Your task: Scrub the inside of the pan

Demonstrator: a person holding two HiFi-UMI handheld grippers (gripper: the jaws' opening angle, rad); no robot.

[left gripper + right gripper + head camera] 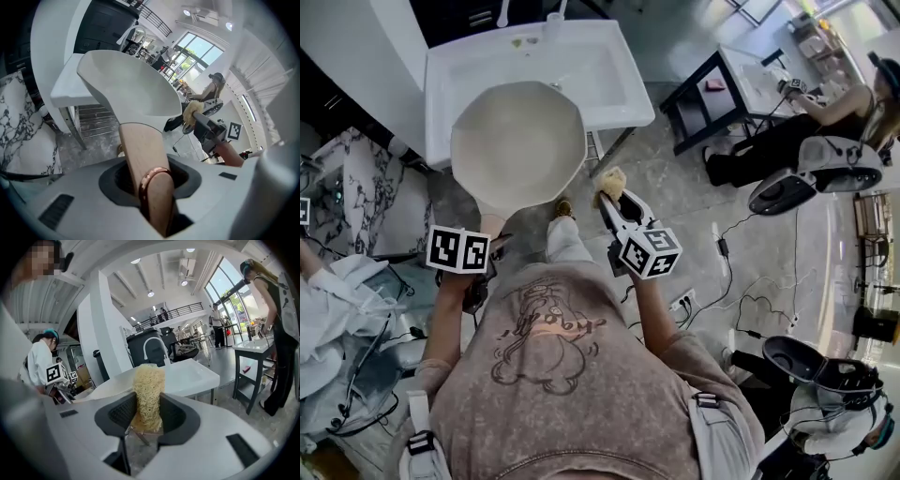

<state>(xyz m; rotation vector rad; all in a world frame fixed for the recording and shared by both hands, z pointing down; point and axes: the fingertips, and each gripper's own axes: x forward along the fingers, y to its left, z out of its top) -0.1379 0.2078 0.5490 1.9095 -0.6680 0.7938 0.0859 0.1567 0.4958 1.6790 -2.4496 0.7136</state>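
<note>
In front of the white sink (614,80): the pan (517,141) is held in the air, its inside turned up toward the head view.
Left claw (150,185): clamped on the pan's wooden handle (138,140), close to the copper-coloured ring (153,174) near the handle's end.
Right claw (147,414): closed on a scrubber (149,380), which stands up out of the jaws.
Scrubber's place: just beside the pan's right rim and outside it; no contact with the inside is seen.
Step in hand: judged to be the bringing of the scrubber over the rim and onto the inner wall.
How it is done well: the handle should be pinched firmly, so that the pan is not twisted by the pressure. The scrubber's free end should be pressed flat and swept round the wall and bottom, the angles of the rim included.
Pan's make: pale cream, smooth and matt inside, deep, with a many-sided rim rather than a round one.
Handle's make: light, smooth wood, rounded in section.
Scrubber's make: yellowish and coarse, a tangle of fine fibres, likely springy under load.
</note>
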